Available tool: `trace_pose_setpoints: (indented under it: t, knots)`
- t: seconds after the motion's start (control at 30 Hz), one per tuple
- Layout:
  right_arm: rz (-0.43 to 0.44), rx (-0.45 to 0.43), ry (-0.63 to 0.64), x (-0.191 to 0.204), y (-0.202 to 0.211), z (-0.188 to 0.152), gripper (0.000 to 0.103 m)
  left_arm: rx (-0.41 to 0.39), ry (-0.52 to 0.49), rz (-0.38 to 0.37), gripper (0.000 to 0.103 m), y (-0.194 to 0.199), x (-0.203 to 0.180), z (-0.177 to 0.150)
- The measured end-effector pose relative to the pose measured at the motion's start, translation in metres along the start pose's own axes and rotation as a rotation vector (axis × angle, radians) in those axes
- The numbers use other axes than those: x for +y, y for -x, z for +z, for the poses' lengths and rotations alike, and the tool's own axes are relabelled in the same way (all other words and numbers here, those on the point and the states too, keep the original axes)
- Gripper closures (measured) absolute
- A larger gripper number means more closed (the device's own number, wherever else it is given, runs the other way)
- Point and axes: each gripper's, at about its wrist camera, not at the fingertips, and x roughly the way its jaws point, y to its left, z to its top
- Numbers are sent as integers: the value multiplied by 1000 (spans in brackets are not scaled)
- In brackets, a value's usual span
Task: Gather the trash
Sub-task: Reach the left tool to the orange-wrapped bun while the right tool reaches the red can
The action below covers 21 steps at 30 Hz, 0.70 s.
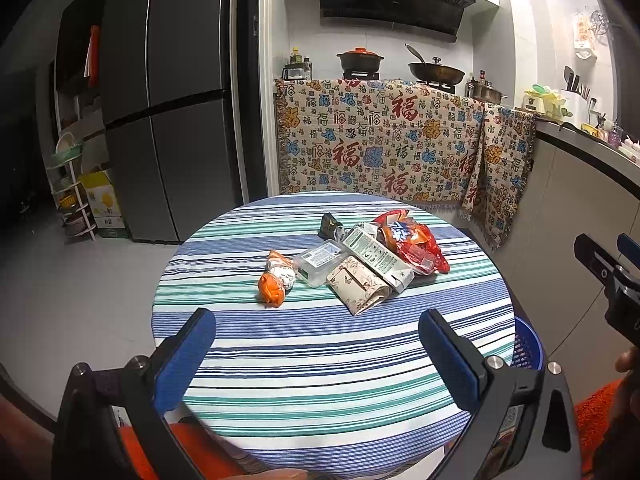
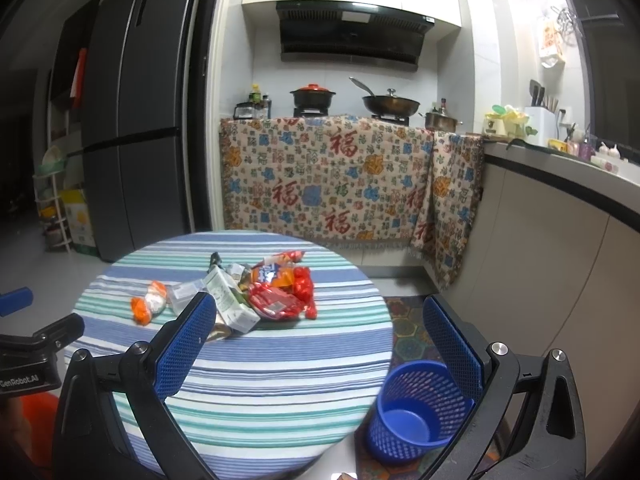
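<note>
While both tools hang above the near edge of the round, striped counter [image 1: 320, 360], the trash lies in a loose row toward its far edge. The left tool [image 1: 318, 354] is spread wide and grips nothing, its 2 blue pads well apart; the right tool [image 2: 320, 344] is likewise released and empty, held over the counter's right edge.

The trash is 6 pieces (as far as the left wrist view lets me count). At the left end sits a crumpled orange-and-white wrapper [image 1: 276, 280], apart from the rest. Just beside it is a clear plastic container [image 1: 320, 262] with a white label, and touching that a folded beige pack [image 1: 362, 286] printed with butterflies, nearest the middle of the counter. A white-and-green carton [image 1: 378, 258], flattened and creased, lies slanted against the pack. At the right end a red-and-orange snack bag [image 1: 416, 246] is scrunched, shiny and partly see-through. Behind the carton, closest to the far edge, a small dark wrapper [image 1: 330, 224] pokes up.

On the floor just beside the counter's right edge stands a blue mesh basket [image 2: 416, 412], upright, its inside bare in the right wrist view.
</note>
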Motion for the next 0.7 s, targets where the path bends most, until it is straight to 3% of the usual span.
trace_pose_setpoints:
  t: [0.5, 0.7]
  knots:
    - [-2, 23, 5, 2, -24, -16, 0, 81, 95, 89, 0, -55, 60, -18]
    - [-2, 52, 21, 6, -49, -38, 0, 135, 70, 22, 0, -88, 62, -25]
